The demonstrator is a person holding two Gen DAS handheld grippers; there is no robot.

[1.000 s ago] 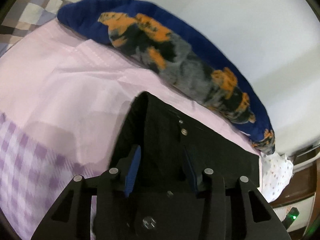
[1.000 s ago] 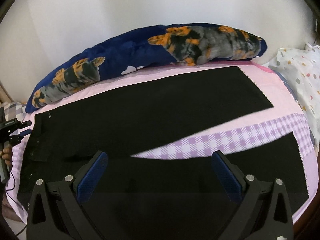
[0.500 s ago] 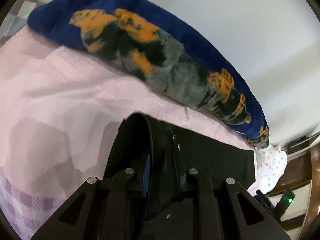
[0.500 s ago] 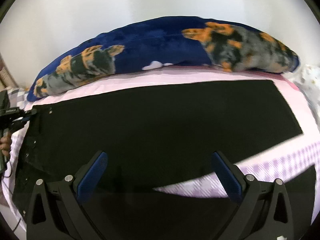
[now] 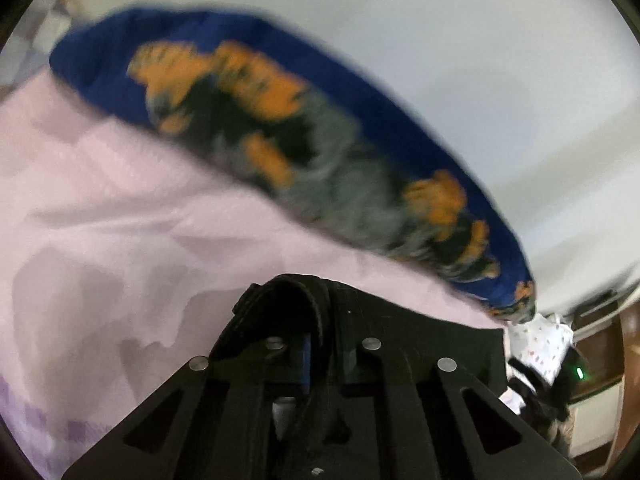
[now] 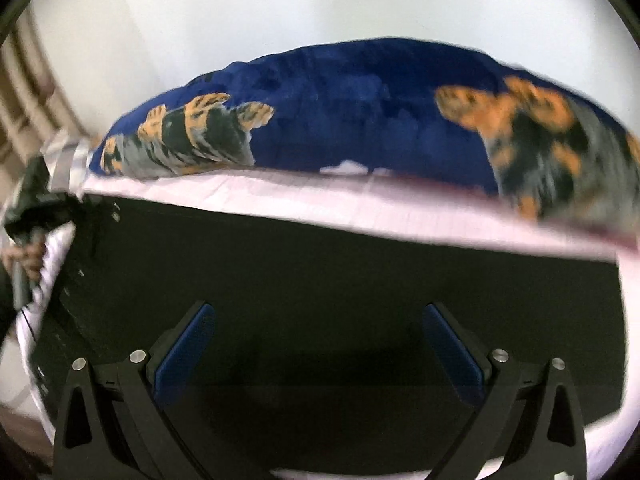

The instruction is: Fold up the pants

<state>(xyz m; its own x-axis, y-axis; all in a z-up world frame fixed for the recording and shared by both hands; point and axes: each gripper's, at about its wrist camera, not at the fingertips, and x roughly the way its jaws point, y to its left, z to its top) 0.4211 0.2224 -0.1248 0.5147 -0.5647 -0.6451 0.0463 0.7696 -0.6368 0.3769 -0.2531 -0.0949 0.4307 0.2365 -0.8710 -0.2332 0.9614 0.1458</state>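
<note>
The black pants (image 6: 340, 272) lie spread on the pink bedsheet (image 6: 360, 200), filling the lower half of the right wrist view. My right gripper (image 6: 320, 344) is open, its blue pads wide apart just above the fabric. In the left wrist view my left gripper (image 5: 316, 356) is shut on the waistband corner of the pants (image 5: 400, 328), which bunches up between the fingers. The left gripper and the hand holding it also show at the far left of the right wrist view (image 6: 36, 208), at the waistband end.
A long dark blue pillow with orange and grey dog print (image 6: 360, 112) lies along the white wall behind the pants; it also shows in the left wrist view (image 5: 320, 144). A dotted white cloth (image 5: 540, 348) and wooden furniture are at the right.
My left gripper has closed on the waistband and lifted it. My right gripper has moved forward and lower over the pants, staying open.
</note>
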